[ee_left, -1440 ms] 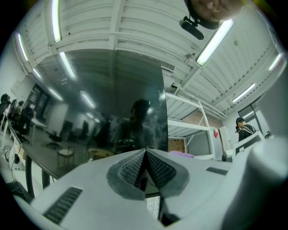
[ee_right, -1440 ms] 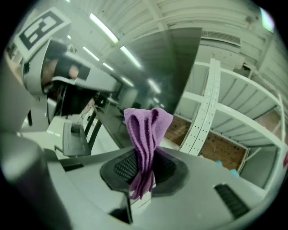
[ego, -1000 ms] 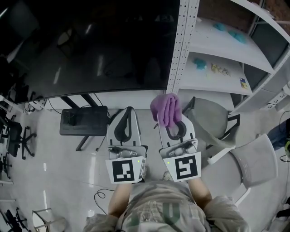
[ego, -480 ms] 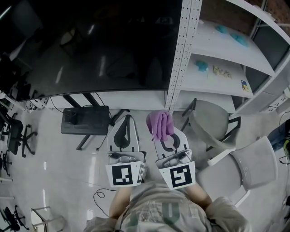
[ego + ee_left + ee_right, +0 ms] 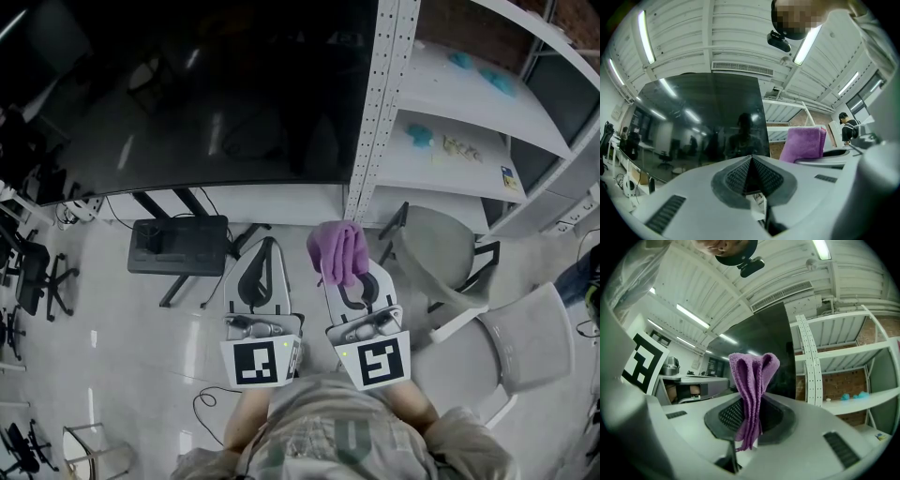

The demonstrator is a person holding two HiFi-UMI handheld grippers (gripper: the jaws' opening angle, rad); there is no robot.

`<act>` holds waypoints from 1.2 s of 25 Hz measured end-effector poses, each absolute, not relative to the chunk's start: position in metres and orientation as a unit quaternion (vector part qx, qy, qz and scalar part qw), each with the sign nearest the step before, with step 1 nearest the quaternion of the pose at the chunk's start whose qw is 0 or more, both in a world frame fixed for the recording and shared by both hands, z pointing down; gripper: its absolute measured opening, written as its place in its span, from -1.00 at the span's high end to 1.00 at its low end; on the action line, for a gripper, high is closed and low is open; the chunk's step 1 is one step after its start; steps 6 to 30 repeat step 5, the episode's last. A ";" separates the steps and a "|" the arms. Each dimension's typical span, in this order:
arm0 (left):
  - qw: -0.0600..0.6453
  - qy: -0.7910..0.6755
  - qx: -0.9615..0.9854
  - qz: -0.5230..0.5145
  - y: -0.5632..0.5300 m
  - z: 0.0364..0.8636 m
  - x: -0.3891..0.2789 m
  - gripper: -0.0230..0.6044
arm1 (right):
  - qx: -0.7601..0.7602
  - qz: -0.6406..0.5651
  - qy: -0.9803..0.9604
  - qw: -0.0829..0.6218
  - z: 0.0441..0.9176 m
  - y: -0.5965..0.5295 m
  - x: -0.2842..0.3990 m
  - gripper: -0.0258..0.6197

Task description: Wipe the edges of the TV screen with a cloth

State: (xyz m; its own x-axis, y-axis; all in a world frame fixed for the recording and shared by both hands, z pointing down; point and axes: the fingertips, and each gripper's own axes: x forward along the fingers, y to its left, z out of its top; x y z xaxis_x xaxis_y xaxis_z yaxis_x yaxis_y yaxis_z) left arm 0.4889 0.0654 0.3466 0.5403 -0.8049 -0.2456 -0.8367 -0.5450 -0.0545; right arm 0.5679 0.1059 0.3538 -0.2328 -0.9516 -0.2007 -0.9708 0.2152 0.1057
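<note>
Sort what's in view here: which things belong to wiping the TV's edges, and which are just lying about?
Belongs to the job:
purple cloth, clamped in the right gripper
TV screen

Just lying about:
left gripper, shut and empty
white shelf rack with teal items
grey chairs
black box below the TV

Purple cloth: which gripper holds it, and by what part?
The right gripper pinches the purple cloth by its bunched lower end; the left gripper is shut and empty.
</note>
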 end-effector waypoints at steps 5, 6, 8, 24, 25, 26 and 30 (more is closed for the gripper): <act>0.080 0.474 -0.872 0.093 0.071 0.350 0.484 0.88 | -0.614 0.097 0.782 0.050 0.355 0.111 0.563 0.75; 0.080 0.474 -0.872 0.093 0.071 0.350 0.484 0.88 | -0.614 0.097 0.782 0.050 0.355 0.111 0.563 0.75; 0.080 0.474 -0.872 0.093 0.071 0.350 0.484 0.88 | -0.614 0.097 0.782 0.050 0.355 0.111 0.563 0.75; 0.080 0.474 -0.872 0.093 0.071 0.350 0.484 0.88 | -0.614 0.097 0.782 0.050 0.355 0.111 0.563 0.75; 0.080 0.474 -0.872 0.093 0.071 0.350 0.484 0.88 | -0.614 0.097 0.782 0.050 0.355 0.111 0.563 0.75; 0.080 0.474 -0.872 0.093 0.071 0.350 0.484 0.88 | -0.614 0.097 0.782 0.050 0.355 0.111 0.563 0.75; 0.080 0.474 -0.872 0.093 0.071 0.350 0.484 0.88 | -0.614 0.097 0.782 0.050 0.355 0.111 0.563 0.75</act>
